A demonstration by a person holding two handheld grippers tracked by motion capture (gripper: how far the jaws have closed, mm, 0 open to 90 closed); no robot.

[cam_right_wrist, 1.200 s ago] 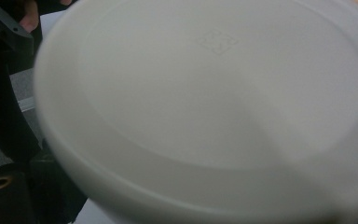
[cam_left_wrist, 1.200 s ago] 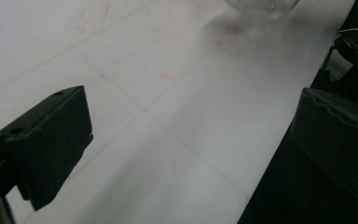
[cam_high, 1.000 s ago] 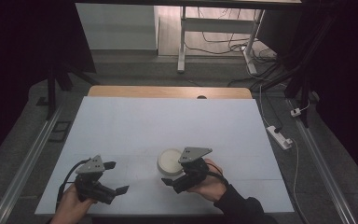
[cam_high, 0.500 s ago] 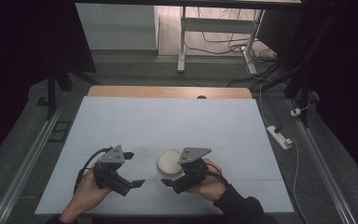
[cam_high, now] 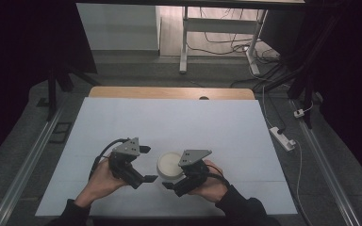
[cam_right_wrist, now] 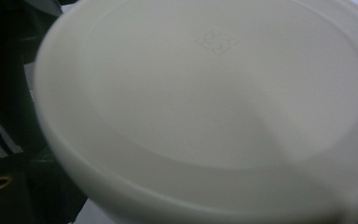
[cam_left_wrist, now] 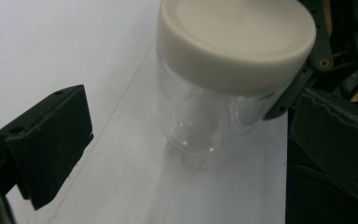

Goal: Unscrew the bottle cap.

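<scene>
Both grippers stand close at a jar [cam_high: 170,165] near the front edge of the white table [cam_high: 169,122]. Left gripper [cam_high: 147,165] has its jaws wide apart just beside the jar. Right gripper [cam_high: 175,181] touches the jar, but whether it clamps I cannot tell. The jar is clear, round, seemingly empty, with a smooth cream lid [cam_left_wrist: 237,42] on top.

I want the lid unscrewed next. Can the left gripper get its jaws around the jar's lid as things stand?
Probably yes: the left gripper is open beside the jar, nothing lies between, and the white lid looks uncovered from above.
</scene>
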